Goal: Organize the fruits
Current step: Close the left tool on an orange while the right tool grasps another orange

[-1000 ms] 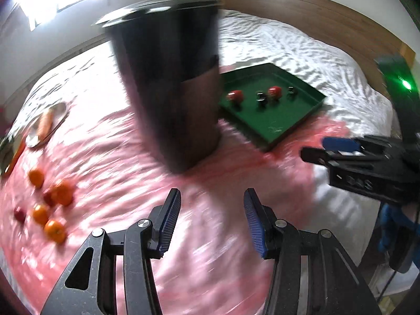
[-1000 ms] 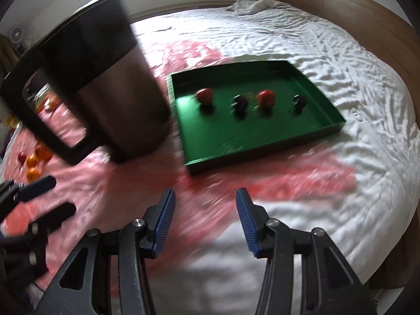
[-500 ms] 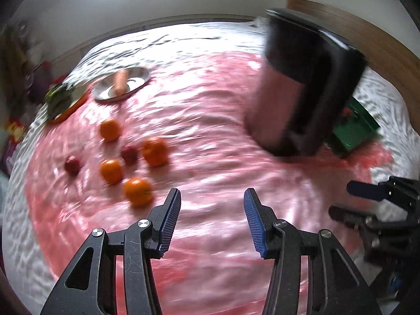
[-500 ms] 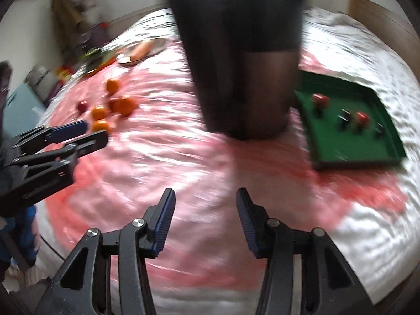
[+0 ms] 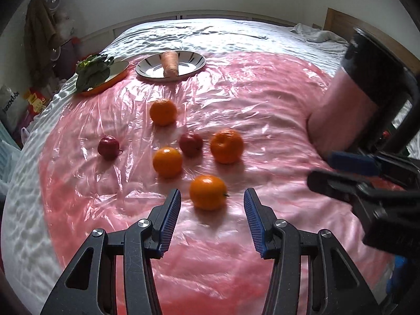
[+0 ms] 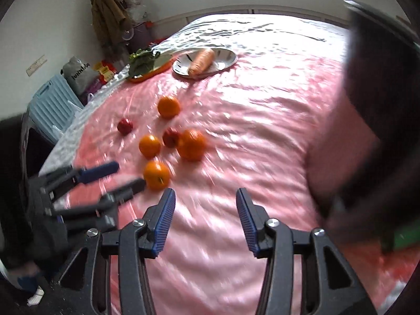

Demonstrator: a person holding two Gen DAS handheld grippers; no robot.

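Pink plastic sheet (image 5: 262, 99) covers the bed; six loose fruits sit on it mid-frame in the left wrist view. Four oranges, two small red fruits. Nearest orange (image 5: 208, 192) lies low centre, just ahead of the left gripper (image 5: 212, 221), lined up with the gap between its blue pads. Left gripper jaws stand apart, nothing between them, no contact. Right gripper (image 6: 205, 223) likewise spread wide and empty over bare sheet, lower centre of its own view; it also shows at right edge of the left view.

Other things: striped plate (image 5: 194, 60) with a carrot (image 5: 170, 63), upper centre; orange-rimmed dish (image 5: 115, 78) with leafy greens (image 5: 92, 72), upper left. Dark metal jug (image 5: 367, 97) stands at the right edge. A sliver of green tray (image 6: 407, 233) shows at the far right of the right view, behind the jug.

Step in hand, as I judge it: approach to pick the nearest orange, likely bound for the tray. Next move calls for lowering the left gripper so the pads straddle the fruit, then closing; round fruit on slick plastic may roll.

Against a second ago: both views then faced the jug and the tray holding small fruits; both have swung to the fruit cluster. Jaw spacing looks unchanged.
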